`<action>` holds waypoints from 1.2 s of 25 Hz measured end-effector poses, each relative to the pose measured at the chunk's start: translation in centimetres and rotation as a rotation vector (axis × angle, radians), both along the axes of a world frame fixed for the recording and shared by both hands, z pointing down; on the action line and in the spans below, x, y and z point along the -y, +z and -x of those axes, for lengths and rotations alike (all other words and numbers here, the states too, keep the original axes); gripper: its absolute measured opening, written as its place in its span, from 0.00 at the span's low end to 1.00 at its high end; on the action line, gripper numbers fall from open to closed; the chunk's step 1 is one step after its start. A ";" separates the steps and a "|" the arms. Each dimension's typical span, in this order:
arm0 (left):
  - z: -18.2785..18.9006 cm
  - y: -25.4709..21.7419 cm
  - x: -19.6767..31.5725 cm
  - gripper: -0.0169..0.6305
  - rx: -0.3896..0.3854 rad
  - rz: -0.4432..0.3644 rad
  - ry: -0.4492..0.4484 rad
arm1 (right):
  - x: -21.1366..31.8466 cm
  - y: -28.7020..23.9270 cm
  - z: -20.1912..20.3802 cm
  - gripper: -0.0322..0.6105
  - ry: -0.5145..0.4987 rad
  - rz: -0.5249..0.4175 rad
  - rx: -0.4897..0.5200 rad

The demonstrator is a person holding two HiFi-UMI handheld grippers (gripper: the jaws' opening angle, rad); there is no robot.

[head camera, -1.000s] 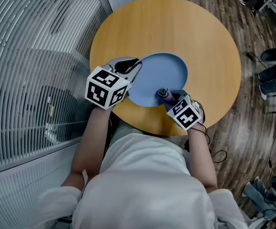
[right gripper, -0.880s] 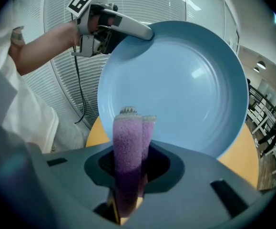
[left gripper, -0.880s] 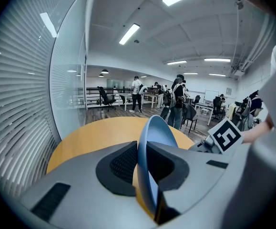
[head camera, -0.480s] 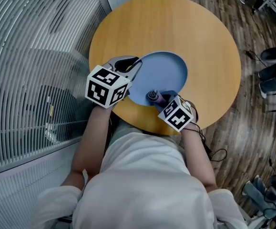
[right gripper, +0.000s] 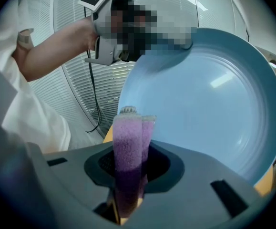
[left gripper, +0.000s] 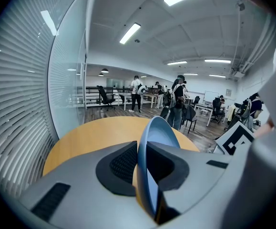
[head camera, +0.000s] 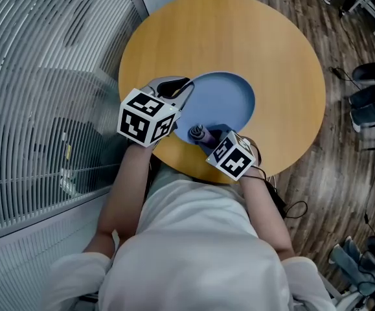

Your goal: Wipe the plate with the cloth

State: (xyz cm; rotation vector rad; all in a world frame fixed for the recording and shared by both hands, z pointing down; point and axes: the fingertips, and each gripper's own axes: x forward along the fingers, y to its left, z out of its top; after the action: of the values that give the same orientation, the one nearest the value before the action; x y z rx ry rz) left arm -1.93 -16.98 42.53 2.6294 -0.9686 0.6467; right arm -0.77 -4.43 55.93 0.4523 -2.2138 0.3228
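Here, in the head view, the blue plate (head camera: pixel 226 99) sits over the near side of the round table (head camera: pixel 239 37); in the left gripper view the left gripper (left gripper: pixel 145 168) clamps the plate's rim; in the right gripper view the right gripper (right gripper: pixel 128 168) pinches the folded purple cloth (right gripper: pixel 127 137) just before the plate.

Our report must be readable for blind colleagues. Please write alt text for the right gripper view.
The right gripper clamps a folded purple cloth, whose end stands up in front of a blue plate. At upper left, the left gripper holds the plate's rim.
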 end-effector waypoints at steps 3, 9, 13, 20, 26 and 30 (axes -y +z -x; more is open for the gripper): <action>-0.1 -0.2 0.0 0.10 0.001 0.001 0.002 | 0.0 -0.6 0.9 0.21 -0.011 0.008 0.030; 0.1 0.2 0.0 0.10 0.001 0.006 0.004 | -0.5 -1.4 2.8 0.21 -0.013 0.043 0.126; 0.4 0.2 0.0 0.10 -0.003 0.010 0.002 | -0.3 -2.5 3.7 0.21 -0.008 0.041 0.208; 1.5 0.0 -0.1 0.09 -0.039 0.028 -0.020 | 1.0 -6.7 3.1 0.21 0.059 0.021 0.419; 2.4 0.5 0.1 0.08 -0.048 0.045 -0.037 | 3.3 -9.9 0.3 0.21 0.151 -0.009 0.561; 3.0 1.2 0.0 0.08 -0.054 0.065 -0.049 | 4.6 -11.9 -2.5 0.21 0.239 -0.039 0.662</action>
State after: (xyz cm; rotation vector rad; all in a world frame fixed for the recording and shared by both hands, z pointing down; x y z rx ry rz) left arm -4.89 -16.99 43.70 2.5447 -0.9758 0.5828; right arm 1.71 -9.01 44.03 0.7105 -2.8122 0.6285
